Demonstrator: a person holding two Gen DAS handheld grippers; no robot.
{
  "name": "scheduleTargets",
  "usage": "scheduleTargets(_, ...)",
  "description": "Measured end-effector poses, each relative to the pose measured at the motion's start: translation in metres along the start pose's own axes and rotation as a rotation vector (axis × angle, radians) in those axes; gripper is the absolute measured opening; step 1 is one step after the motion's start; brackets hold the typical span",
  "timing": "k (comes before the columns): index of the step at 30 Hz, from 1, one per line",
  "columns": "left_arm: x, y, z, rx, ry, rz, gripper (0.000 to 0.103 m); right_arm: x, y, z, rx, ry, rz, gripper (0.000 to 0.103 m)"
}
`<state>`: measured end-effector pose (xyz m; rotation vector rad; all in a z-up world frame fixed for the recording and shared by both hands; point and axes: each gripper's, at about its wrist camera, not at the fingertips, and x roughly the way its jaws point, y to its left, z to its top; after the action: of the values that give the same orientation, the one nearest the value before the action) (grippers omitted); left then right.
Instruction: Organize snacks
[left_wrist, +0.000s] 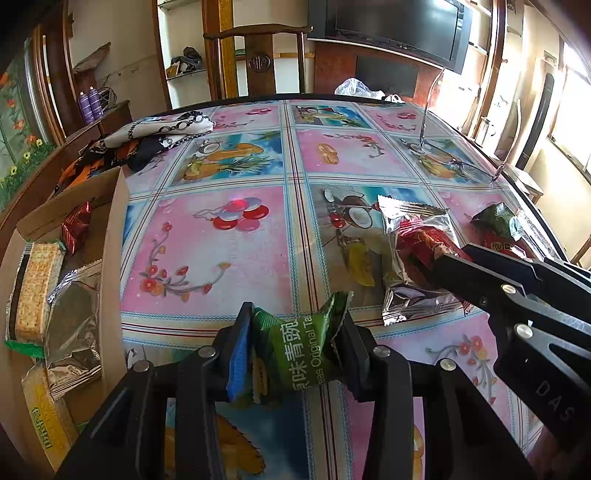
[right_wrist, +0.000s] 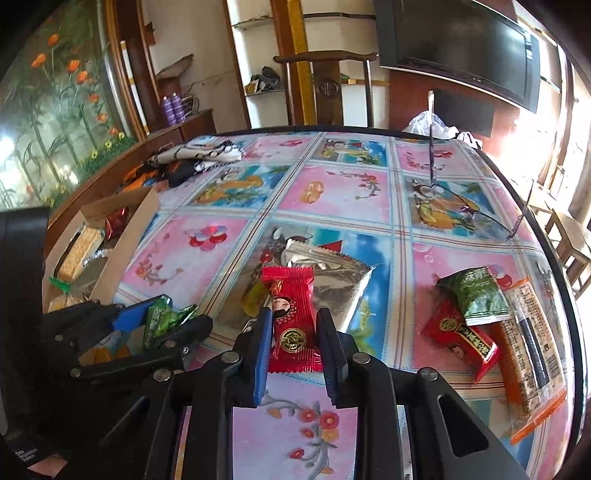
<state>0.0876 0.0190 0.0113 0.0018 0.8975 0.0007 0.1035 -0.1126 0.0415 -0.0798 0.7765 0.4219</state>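
Note:
My left gripper (left_wrist: 295, 328) is shut on a green snack packet (left_wrist: 301, 350), held a little above the flowered tablecloth (left_wrist: 207, 251). In the right wrist view that gripper (right_wrist: 162, 321) shows at the left, the green packet (right_wrist: 160, 319) still in it. My right gripper (right_wrist: 295, 317) is shut on a red snack packet (right_wrist: 291, 325) that lies over a silver packet (right_wrist: 332, 266). In the left wrist view the right gripper (left_wrist: 445, 258) reaches in from the right with the red packet (left_wrist: 421, 240) at its tips.
An open cardboard box (left_wrist: 114, 258) at the left table edge holds cracker packs, a silver packet and a red candy. On the right lie a green packet (right_wrist: 476, 295), a red packet (right_wrist: 461, 339) and an orange cracker pack (right_wrist: 528, 350). Eyeglasses (right_wrist: 461, 206) and a patterned cloth (right_wrist: 192, 155) lie farther back.

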Motion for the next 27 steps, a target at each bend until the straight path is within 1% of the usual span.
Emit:
scheduleTargets(4, -0.001, 0.0, 0.0, -0.003, 0.004, -0.002, 0.04, 0.005, 0.002, -0.002, -0.009, 0.028, -0.006, 0.026)
scheduleTargets(14, 0.0, 0.0, 0.0, -0.004, 0.006, -0.001, 0.041, 0.009, 0.01, -0.004, -0.067, 0.012, -0.053, 0.028)
scheduleTargets(18, 0.0, 0.0, 0.0, -0.002, 0.003, -0.001, 0.04, 0.009, 0.015, -0.005, -0.099, 0.011, -0.081, 0.025)
scheduleTargets(22, -0.003, 0.0, 0.0, -0.005, -0.01, -0.013, 0.039, 0.001, 0.009, -0.002, -0.057, -0.015, -0.057, 0.025)
scheduleTargets(25, -0.007, 0.001, 0.001, -0.009, -0.024, -0.016, 0.039, -0.009, 0.003, 0.002, -0.017, -0.055, -0.055, 0.024)
scheduleTargets(27, -0.008, 0.002, 0.001, -0.012, -0.026, -0.018, 0.039, -0.012, 0.0, 0.003, -0.003, -0.062, -0.055, 0.023)
